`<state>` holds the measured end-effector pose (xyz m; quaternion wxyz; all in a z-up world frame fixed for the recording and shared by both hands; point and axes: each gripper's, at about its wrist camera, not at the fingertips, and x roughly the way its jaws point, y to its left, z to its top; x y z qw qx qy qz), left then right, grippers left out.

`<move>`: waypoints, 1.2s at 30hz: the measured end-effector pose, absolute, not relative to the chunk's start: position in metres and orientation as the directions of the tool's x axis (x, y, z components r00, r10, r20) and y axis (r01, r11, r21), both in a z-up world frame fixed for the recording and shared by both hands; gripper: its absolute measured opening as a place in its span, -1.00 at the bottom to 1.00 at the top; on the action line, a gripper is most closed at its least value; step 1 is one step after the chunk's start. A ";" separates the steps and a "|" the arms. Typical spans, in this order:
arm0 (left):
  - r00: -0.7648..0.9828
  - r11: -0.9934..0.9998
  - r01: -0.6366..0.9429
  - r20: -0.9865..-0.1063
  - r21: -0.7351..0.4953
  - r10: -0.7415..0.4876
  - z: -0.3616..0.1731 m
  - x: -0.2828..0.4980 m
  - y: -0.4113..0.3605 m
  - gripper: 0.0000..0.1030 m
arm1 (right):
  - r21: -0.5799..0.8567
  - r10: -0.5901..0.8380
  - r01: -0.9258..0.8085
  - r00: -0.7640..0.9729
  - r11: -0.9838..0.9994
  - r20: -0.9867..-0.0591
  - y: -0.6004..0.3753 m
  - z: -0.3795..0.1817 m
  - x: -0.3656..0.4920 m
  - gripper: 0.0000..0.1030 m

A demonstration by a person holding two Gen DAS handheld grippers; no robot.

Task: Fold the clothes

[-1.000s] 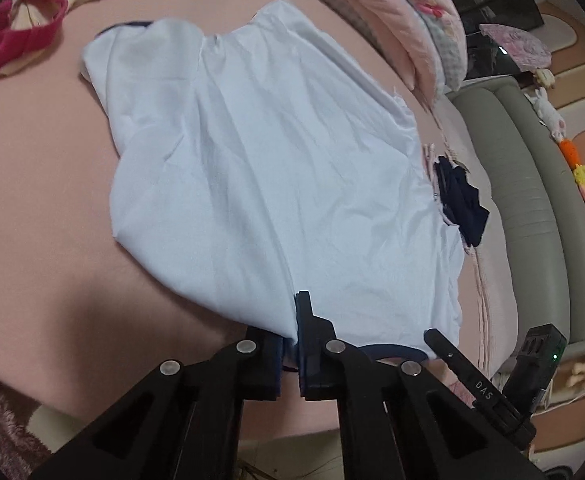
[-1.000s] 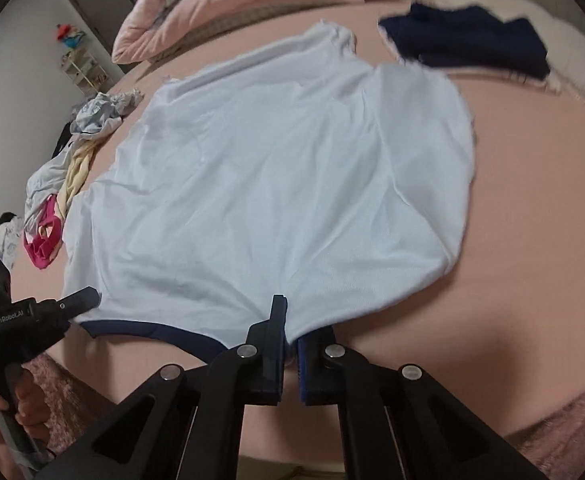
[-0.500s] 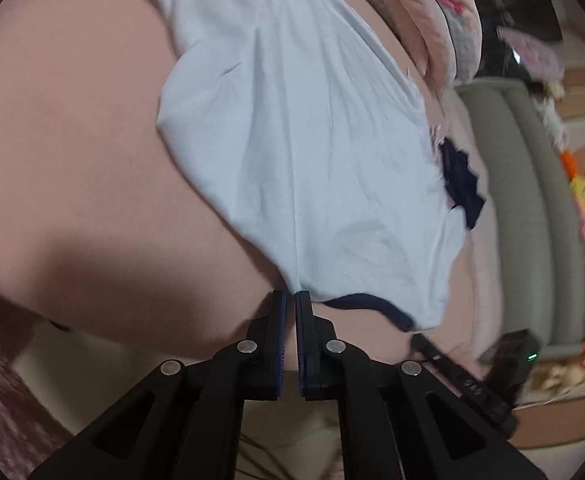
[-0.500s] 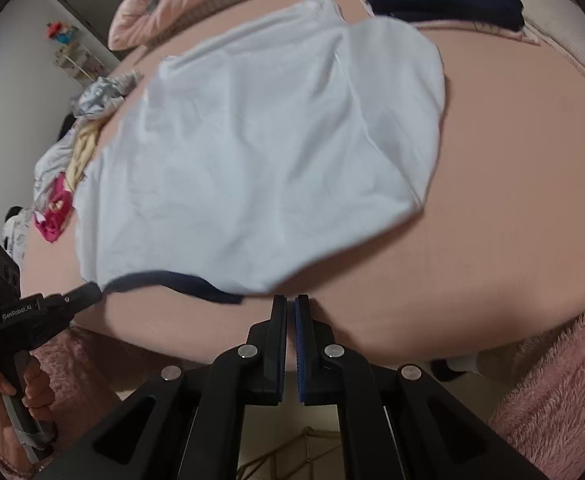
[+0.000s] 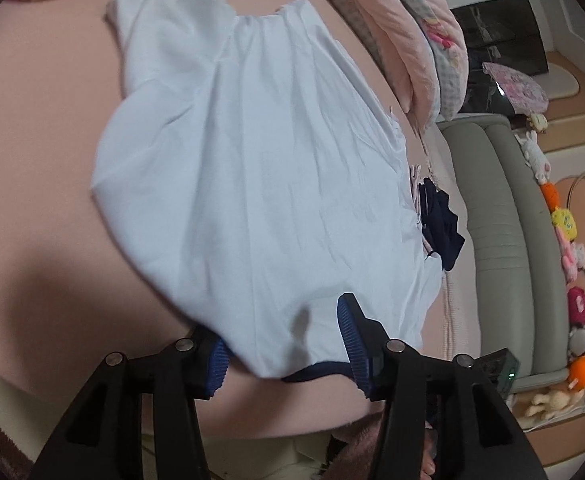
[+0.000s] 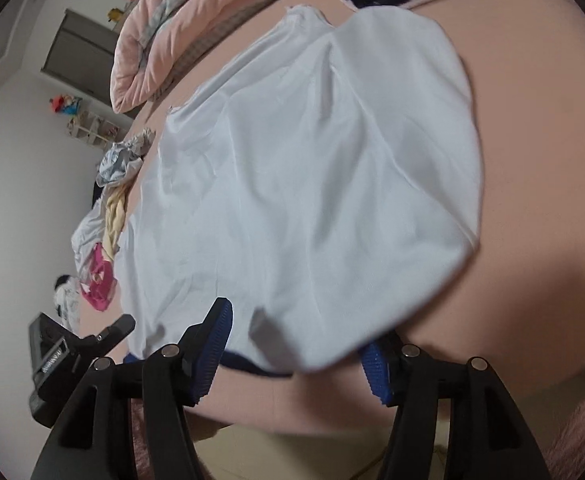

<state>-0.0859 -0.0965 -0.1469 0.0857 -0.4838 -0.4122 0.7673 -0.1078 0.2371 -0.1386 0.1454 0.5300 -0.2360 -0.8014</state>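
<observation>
A white shirt (image 5: 260,184) with a navy trimmed near edge (image 5: 316,374) lies spread flat on the pink bed (image 5: 32,160). My left gripper (image 5: 284,346) is open wide, and the shirt's near edge drapes between its blue pads (image 5: 348,328). The right wrist view shows the same shirt (image 6: 312,184), with my right gripper (image 6: 296,356) also open wide astride the near edge. One finger of each gripper lies under the cloth. The left gripper (image 6: 72,354) shows at the lower left of the right wrist view.
A folded navy garment (image 5: 440,224) lies just past the shirt's right side. A rolled pink quilt (image 5: 412,32) runs along the far side. Loose clothes (image 6: 104,216) are heaped to the left. A grey padded bench (image 5: 504,240) with plush toys stands on the right.
Half a second ago both grippers were shut and drawn back off the shirt's edge. Now both have opened wide and come forward, so the near edge lies between their fingers.
</observation>
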 end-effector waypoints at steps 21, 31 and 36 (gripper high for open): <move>-0.340 -0.727 0.308 -0.784 -0.614 0.519 -0.140 -0.053 -0.097 -0.84 | 0.415 -0.406 0.035 -0.298 -0.909 -0.864 0.245 -0.132 -0.080 -0.88; -0.464 -0.924 0.004 -0.819 -0.383 0.338 -0.072 -0.070 -0.038 -0.50 | 0.293 -0.338 0.169 -0.435 -0.941 -0.834 0.232 -0.085 -0.094 -0.71; -0.400 -0.968 -0.091 -0.881 -0.236 0.252 -0.114 -0.106 0.004 -0.51 | 0.209 -0.344 0.319 -0.464 -0.925 -0.816 0.190 -0.089 -0.129 -0.64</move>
